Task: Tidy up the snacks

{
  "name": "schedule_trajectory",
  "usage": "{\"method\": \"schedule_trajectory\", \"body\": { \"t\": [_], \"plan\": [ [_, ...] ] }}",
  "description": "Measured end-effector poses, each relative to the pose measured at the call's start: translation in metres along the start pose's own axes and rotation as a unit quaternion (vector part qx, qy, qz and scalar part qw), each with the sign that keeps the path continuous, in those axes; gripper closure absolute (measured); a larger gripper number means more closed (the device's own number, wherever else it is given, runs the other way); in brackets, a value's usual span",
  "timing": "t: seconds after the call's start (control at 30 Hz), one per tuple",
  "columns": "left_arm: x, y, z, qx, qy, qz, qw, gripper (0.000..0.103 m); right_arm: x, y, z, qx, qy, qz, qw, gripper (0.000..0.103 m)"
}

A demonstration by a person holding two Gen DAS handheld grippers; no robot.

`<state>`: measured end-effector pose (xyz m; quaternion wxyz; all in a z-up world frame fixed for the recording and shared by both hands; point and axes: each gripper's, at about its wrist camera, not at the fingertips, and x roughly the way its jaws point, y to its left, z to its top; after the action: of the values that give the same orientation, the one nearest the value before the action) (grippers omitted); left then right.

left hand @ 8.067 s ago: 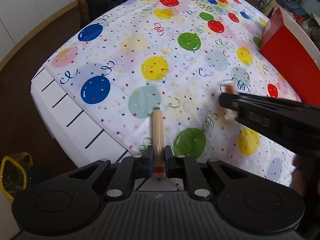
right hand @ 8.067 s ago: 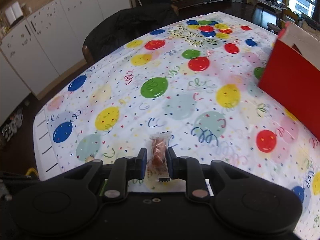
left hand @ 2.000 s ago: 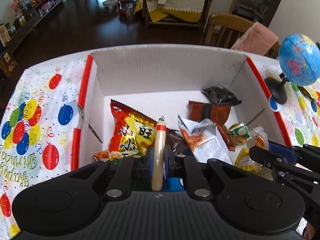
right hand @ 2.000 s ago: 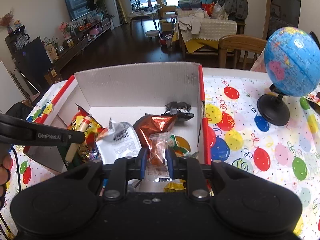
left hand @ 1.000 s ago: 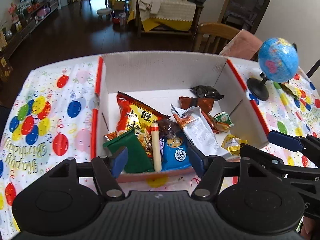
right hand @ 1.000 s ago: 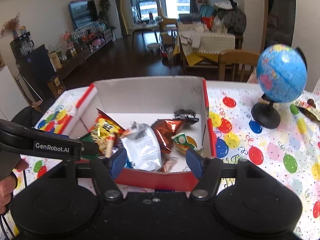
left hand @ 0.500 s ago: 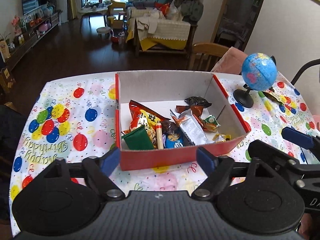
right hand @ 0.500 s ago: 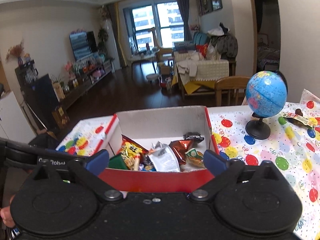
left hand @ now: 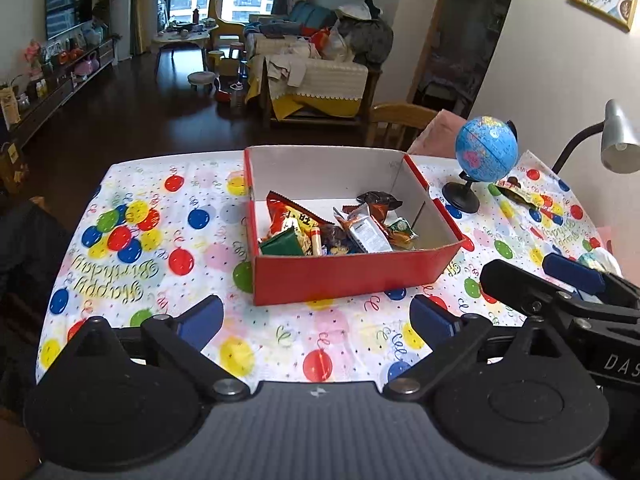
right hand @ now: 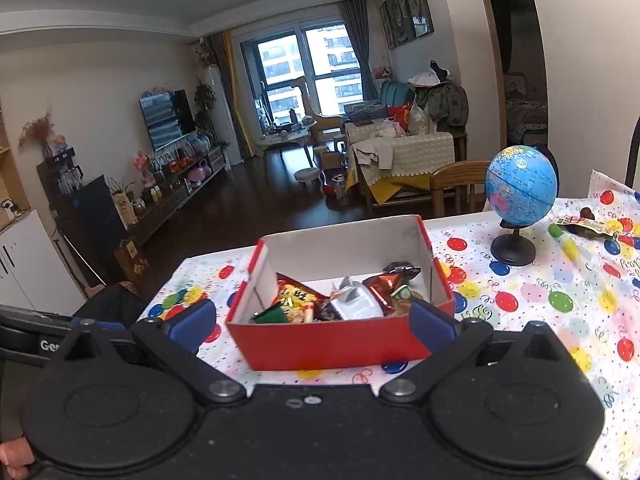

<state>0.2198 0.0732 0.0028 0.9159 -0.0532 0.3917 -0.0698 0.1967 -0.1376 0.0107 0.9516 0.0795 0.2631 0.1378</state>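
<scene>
Both grippers, left (left hand: 316,318) and right (right hand: 313,318), hang with jaws spread wide and empty, the left's having just opened further, above the desk (left hand: 168,248); the snack-filled red box (left hand: 352,276) sits just beyond them.

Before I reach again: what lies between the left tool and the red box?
Only bare balloon tablecloth, seen in the left wrist view, between the left tool and the red box.

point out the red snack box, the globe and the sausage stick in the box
red snack box (left hand: 352,276), left wrist view, front wall
globe (left hand: 486,148), left wrist view, blue sphere
sausage stick (left hand: 316,240), left wrist view, upper shaft
</scene>
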Motion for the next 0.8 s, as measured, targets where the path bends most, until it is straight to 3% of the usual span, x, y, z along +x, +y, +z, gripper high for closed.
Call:
{"method": "schedule_trajectory", "body": {
  "t": [0.4,0.8],
  "plan": [
    [-0.045,0.005,-0.029,-0.003,-0.017,0.015,0.9997,0.002,-0.035,0.021,-0.013,0.017,-0.030,0.005,0.999,0.000],
    [-0.064,0.001,-0.044,-0.010,-0.021,0.024,0.9994,0.002,-0.046,0.028,-0.021,0.028,-0.031,-0.009,0.999,0.000]
  ]
}}
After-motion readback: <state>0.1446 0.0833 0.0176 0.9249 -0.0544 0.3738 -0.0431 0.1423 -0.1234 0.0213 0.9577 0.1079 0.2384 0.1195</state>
